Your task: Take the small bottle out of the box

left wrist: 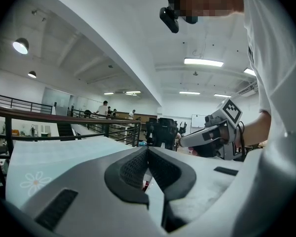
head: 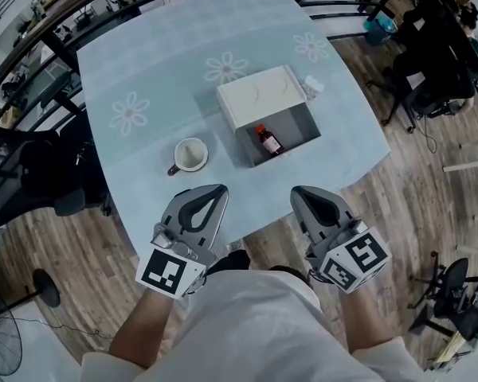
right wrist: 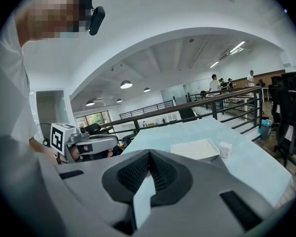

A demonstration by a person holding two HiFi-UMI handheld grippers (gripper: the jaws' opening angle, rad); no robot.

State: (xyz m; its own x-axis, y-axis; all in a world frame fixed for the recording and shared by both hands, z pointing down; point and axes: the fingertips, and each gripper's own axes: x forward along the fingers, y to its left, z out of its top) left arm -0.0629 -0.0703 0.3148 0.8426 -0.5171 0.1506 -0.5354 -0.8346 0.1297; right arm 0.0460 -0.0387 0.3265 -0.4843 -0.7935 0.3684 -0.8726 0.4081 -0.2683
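Observation:
A small brown bottle (head: 268, 140) with a red cap lies inside the open white box (head: 299, 122) in the middle of the table. The box's lid (head: 259, 94) is folded back on the far side. Both grippers hover side by side over the table's near edge, short of the box. My left gripper (head: 220, 188) is shut with nothing between its jaws, and its tips meet in the left gripper view (left wrist: 148, 148). The right gripper (head: 296, 189) is also shut and empty, as the right gripper view (right wrist: 149, 152) shows. In that view the box lid (right wrist: 197, 149) shows ahead, and the bottle is hidden.
A white mug (head: 190, 155) stands left of the box. A small white cup (head: 312, 87) sits by the box's far right corner. The table (head: 143, 70) has a pale blue flowered cloth. Black chairs and railings surround it, over a wooden floor.

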